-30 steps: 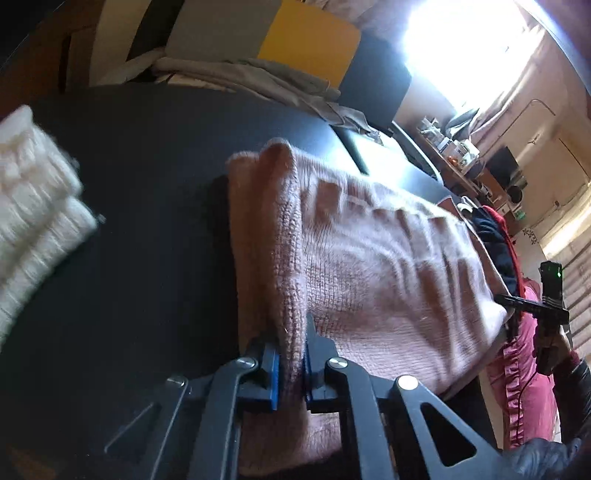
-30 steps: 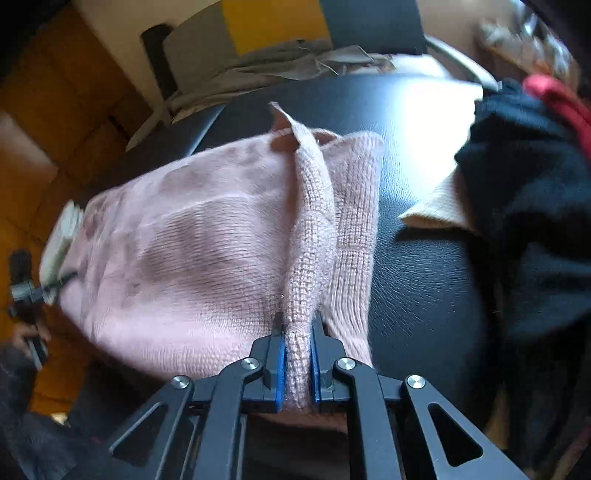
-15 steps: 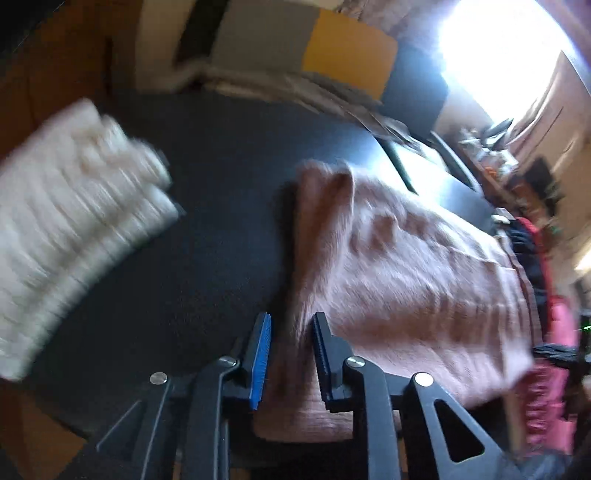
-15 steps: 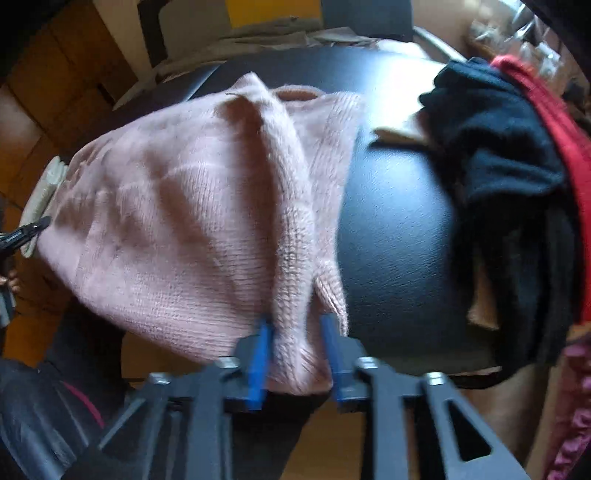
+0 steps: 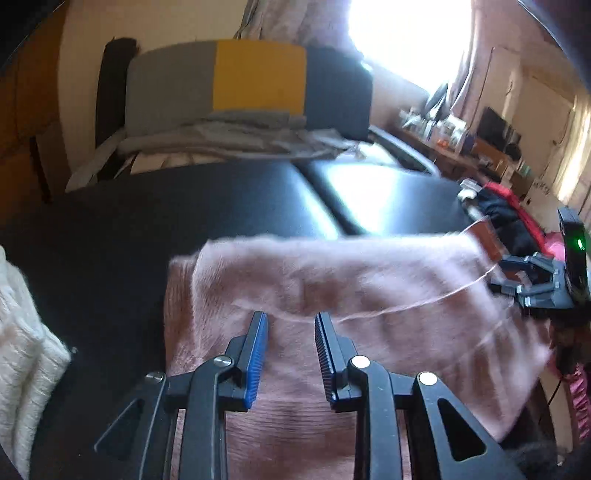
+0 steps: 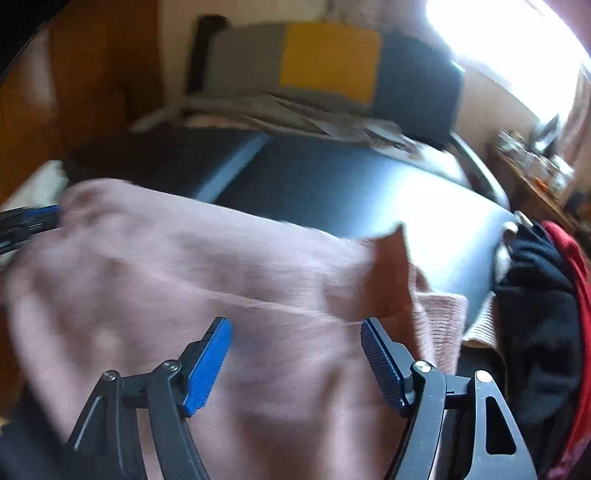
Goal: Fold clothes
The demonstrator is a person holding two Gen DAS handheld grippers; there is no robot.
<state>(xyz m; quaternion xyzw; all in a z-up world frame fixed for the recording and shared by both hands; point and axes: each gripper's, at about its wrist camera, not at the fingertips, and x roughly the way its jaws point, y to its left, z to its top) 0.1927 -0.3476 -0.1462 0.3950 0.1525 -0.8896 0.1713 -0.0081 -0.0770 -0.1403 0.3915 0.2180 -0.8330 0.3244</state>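
Left hand-held gripper point(image 5: 291, 320) jaws parted, nothing between them. Right hand-held gripper point(image 6: 295, 328) jaws spread wider, also empty, both pointing forward.

Black padded desk point(image 5: 155, 206) with glare patch. Behind it, grey-yellow-black cushion point(image 5: 255, 77) above crumpled grey fabric point(image 5: 236, 140). Bright window point(image 5: 402, 33) top right. Cluttered wooden side table point(image 5: 476, 147) far right, contents blurred.
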